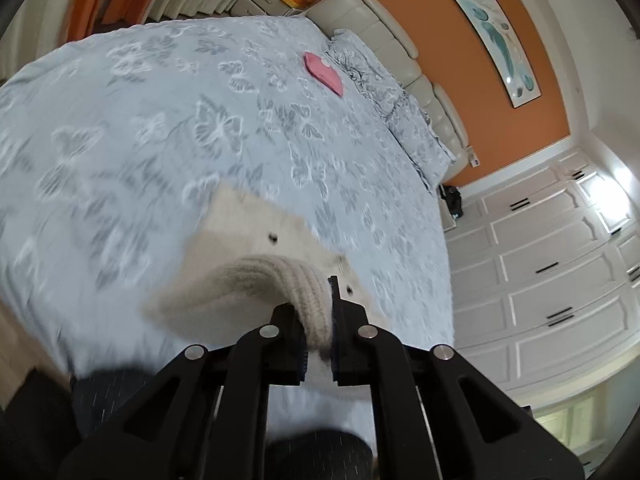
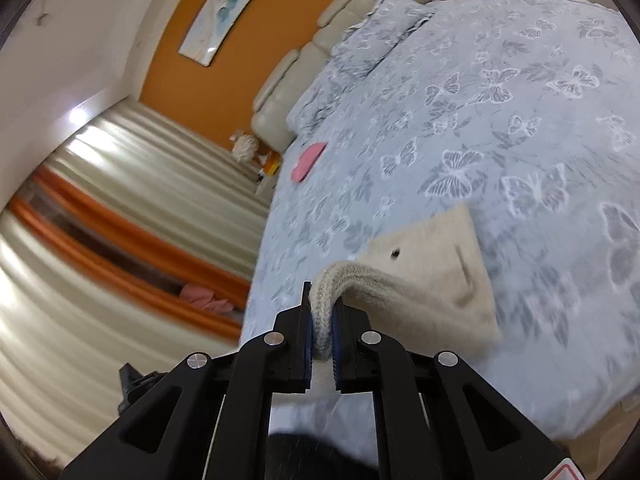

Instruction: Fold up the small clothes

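Observation:
A small cream knitted garment (image 1: 248, 240) with dark buttons lies partly on the bed, its ribbed edge lifted. My left gripper (image 1: 318, 320) is shut on that ribbed edge, holding it above the bedspread. In the right wrist view the same garment (image 2: 432, 276) hangs from my right gripper (image 2: 322, 320), which is shut on another part of the ribbed edge. The far part of the garment rests flat on the bed. Both views are blurred by motion.
The bed has a pale blue butterfly-print bedspread (image 1: 160, 120), also in the right wrist view (image 2: 500, 120). A folded pink garment (image 1: 324, 74) lies near the pillows (image 1: 384, 92) and cream headboard (image 1: 392, 40). White wardrobes (image 1: 540, 280) and curtains (image 2: 120, 220) flank the bed.

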Tool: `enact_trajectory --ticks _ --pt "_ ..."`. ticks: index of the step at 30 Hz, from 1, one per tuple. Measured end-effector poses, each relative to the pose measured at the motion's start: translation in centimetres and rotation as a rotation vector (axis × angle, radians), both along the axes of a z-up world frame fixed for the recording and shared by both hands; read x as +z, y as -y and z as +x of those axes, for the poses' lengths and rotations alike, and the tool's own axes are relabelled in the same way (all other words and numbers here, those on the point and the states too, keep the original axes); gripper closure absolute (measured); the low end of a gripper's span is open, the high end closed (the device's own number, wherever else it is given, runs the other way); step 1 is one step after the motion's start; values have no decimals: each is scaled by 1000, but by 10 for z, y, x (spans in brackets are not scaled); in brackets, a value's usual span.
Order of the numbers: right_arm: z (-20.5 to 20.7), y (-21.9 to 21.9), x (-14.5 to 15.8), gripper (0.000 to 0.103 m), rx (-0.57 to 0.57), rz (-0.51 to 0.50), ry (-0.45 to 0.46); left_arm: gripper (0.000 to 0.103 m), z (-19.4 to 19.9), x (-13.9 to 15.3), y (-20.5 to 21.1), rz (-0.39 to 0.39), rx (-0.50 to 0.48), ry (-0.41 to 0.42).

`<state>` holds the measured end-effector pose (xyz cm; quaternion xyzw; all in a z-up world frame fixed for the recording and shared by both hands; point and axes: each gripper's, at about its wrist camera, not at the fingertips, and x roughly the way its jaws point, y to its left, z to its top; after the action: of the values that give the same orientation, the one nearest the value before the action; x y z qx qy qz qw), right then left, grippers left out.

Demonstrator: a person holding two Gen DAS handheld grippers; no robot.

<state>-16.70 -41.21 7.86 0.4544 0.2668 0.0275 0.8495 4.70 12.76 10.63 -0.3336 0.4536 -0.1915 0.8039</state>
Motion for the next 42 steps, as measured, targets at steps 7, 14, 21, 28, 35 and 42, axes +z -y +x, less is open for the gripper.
enact_trajectory --ticks 7,14,21,28,35,42 --pt "105 23 -57 96 -56 28 -92 97 99 -61 44 113 27 -56" --pt "172 40 -129 96 -146 94 -173 96 163 -135 65 171 61 -130" --pt "187 42 -177 96 -213 135 -202 96 176 -177 72 174 88 -151" --pt "197 42 -195 96 -230 102 -231 96 176 -195 83 200 115 -115" --pt "216 37 -198 94 -205 -22 -272 90 183 -200 96 261 130 -67" --pt "189 17 -151 43 -275 -174 -156 36 150 -162 93 194 196 127"
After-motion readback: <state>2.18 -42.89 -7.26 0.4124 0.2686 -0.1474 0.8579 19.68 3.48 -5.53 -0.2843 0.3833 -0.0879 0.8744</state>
